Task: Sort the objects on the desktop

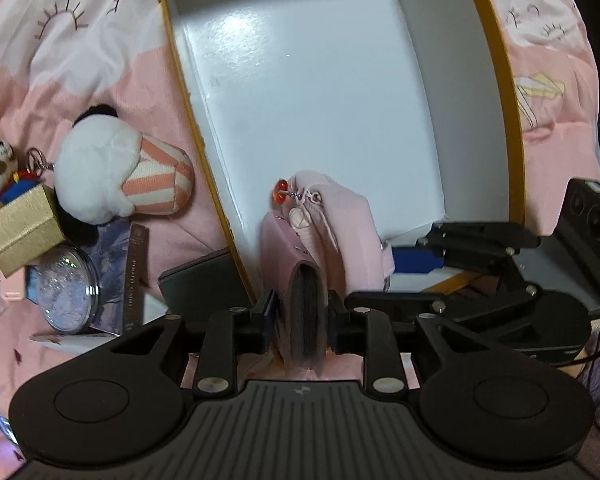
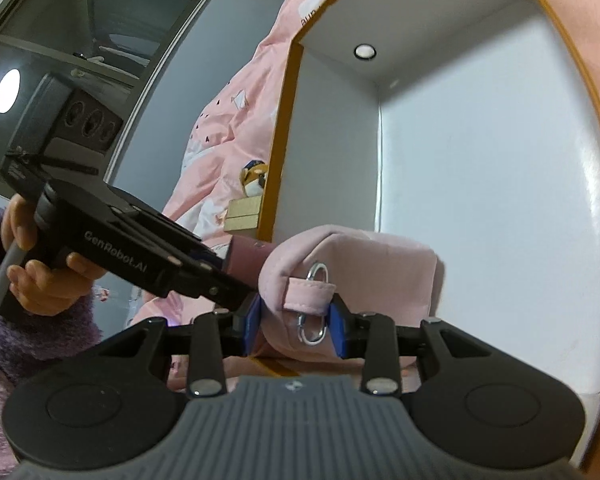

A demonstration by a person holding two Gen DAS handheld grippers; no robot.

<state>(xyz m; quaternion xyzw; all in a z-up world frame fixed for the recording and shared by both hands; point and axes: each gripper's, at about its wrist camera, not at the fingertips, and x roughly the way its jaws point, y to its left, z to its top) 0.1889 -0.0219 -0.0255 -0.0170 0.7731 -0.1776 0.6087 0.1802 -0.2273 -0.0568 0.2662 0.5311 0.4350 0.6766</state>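
While tilted boxward, both tools (image 1: 300, 312) (image 2: 296, 320) on pink pouch (image 1: 340, 232).

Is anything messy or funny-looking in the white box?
The pink pouch sags crumpled and tilted against the white box wall, not lying flat. Both the left gripper and right gripper have it between their fingers.

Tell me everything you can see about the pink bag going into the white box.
The pink bag looks like soft, matte fabric or leatherette, slumped and folded. It has a strap tab with silver metal rings and a small red bead charm. It lies at the near edge inside the white box. The left gripper straddles its folded edge; whether the pads press is unclear. The right gripper clamps the strap tab.
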